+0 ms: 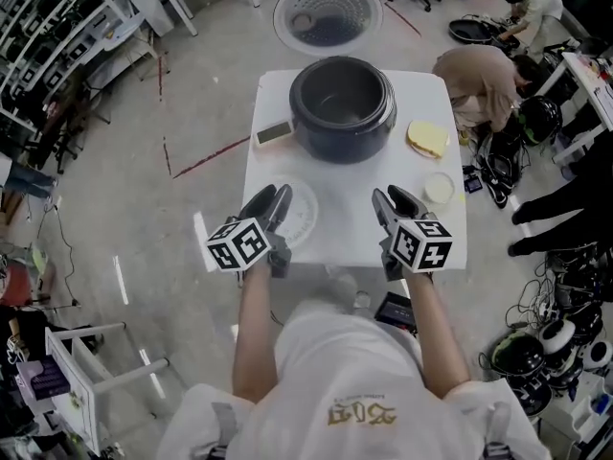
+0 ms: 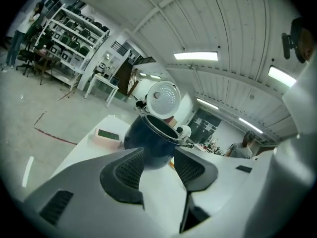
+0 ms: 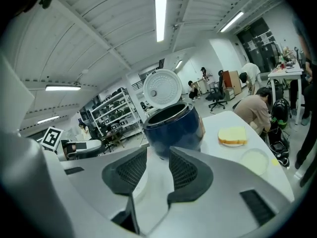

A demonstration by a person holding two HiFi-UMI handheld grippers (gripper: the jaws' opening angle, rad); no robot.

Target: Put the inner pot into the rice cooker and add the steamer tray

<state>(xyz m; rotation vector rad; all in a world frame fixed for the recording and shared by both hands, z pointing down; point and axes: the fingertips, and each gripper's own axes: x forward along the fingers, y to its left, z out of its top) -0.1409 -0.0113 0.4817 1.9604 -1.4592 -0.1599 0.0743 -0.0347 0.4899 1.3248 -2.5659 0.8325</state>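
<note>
The dark blue rice cooker (image 1: 342, 108) stands at the back middle of the white table (image 1: 354, 228), its white lid (image 1: 329, 12) swung open behind it. Its inside looks dark; whether the inner pot sits in it I cannot tell. A round translucent steamer tray (image 1: 301, 215) lies flat near the front left. My left gripper (image 1: 271, 199) hovers over the tray's left edge, open and empty. My right gripper (image 1: 391, 197) is level with it on the right, also open and empty. Both gripper views show the cooker (image 2: 151, 140) (image 3: 173, 125) straight ahead between the jaws.
A small box with a green top (image 1: 273, 133) lies left of the cooker. A yellow sponge on a dish (image 1: 428, 138) and a small round lid (image 1: 439, 188) lie to the right. A crouching person (image 1: 484, 80) is beside the table's right edge, with cables and helmets on the floor.
</note>
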